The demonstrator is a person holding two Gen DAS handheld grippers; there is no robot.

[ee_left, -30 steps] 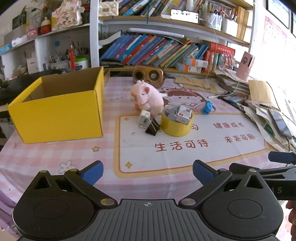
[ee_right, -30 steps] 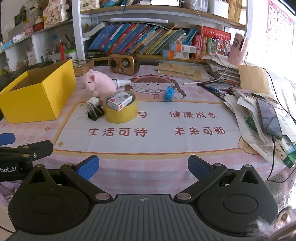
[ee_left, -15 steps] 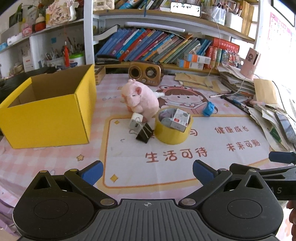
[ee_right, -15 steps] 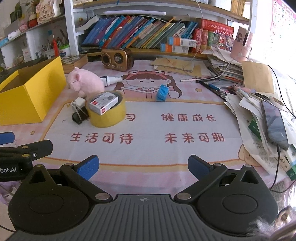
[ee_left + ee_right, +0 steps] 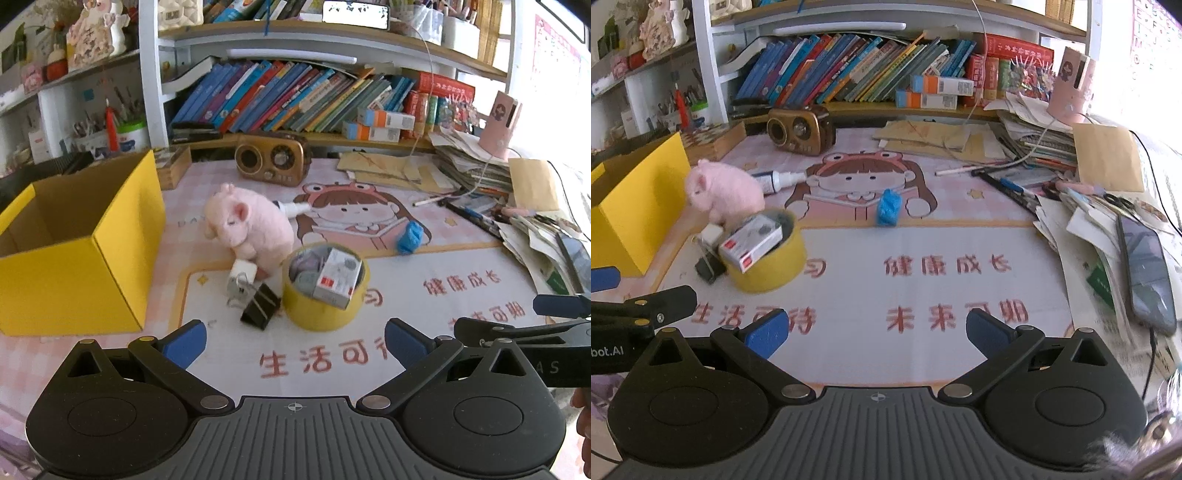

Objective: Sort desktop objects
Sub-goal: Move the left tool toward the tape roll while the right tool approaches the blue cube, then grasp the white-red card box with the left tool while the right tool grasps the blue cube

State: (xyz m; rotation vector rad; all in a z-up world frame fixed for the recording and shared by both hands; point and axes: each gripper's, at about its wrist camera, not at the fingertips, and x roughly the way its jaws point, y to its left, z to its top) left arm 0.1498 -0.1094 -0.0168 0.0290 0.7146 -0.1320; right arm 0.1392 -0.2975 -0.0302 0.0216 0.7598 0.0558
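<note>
A yellow tape roll lies on the desk mat with a small red and white box propped in it. Left of it are a black binder clip, a white charger and a pink plush pig. A blue crumpled thing and a white spray bottle lie farther back. An open yellow box stands at the left. My left gripper is open just short of the tape roll. My right gripper is open over the mat, holding nothing.
A brown retro radio sits at the back under a shelf of books. Piles of papers, pens and a phone crowd the right side. A pink cup stands on a paper stack.
Both grippers have moved forward over the mat toward the cluster of objects. The tape roll and pig now loom larger and closer. Nothing has been grasped.
</note>
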